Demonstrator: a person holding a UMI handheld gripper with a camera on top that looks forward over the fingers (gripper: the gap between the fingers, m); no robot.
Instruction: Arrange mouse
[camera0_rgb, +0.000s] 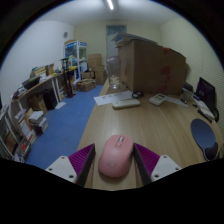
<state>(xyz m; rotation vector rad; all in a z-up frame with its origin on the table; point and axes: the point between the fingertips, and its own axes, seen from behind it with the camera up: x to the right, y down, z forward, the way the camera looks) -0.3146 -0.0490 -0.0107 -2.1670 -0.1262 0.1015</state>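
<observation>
The room is an office with a blue floor (62, 122) that fills the middle left of the frame. Along the left wall stand shelves (35, 100) full of books and boxes, and further back, in the upper left, there is a tall rack (74, 55). A large brown cardboard box (150, 63) rises in the upper centre and right, behind the far end of the bench. Some smaller cartons (90, 80) lie on the floor near the rack.

The wooden bench (160, 125) takes the centre and the right of the frame and runs away toward the big box. On its far part lies a white keyboard (127, 102), and to the right of it several small items that are too small to name. At the right edge of the frame a dark monitor (206, 93) stands, and below it a blue chair (205, 135) is partly visible.

The pink mouse (116, 157) rests on the bench in the lower centre of the frame, between the two fingers of the gripper (116, 164). The jaws are spread: a purple pad (84, 160) stands at the left of the mouse and another pad (146, 160) at its right. They are very near to its sides, but it is not possible to tell if they touch it.
</observation>
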